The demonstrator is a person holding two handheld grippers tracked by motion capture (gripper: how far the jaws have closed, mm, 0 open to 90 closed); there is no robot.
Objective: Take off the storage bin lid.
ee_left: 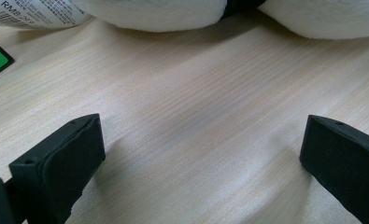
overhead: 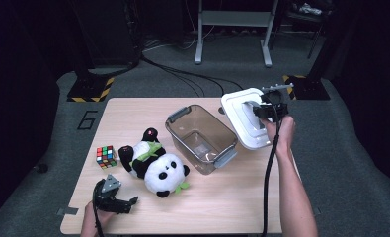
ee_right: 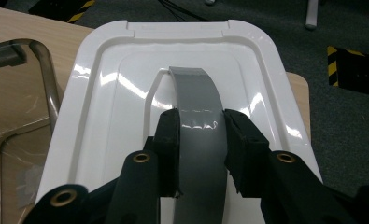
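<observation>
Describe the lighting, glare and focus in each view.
High view: the wooden table is lit, the room behind is dark. Left gripper view: the plush panda lies close and soft at the top, and the left gripper casts faint shadows on the wood. Right gripper view: bright glare streaks on the white lid and its grey handle, clamped by the right gripper.

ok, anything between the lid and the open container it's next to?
Nothing visible. The right hand-held gripper is shut on the lid handle, beside the container, whose inside looks empty; the panda lies on its other side.
</observation>
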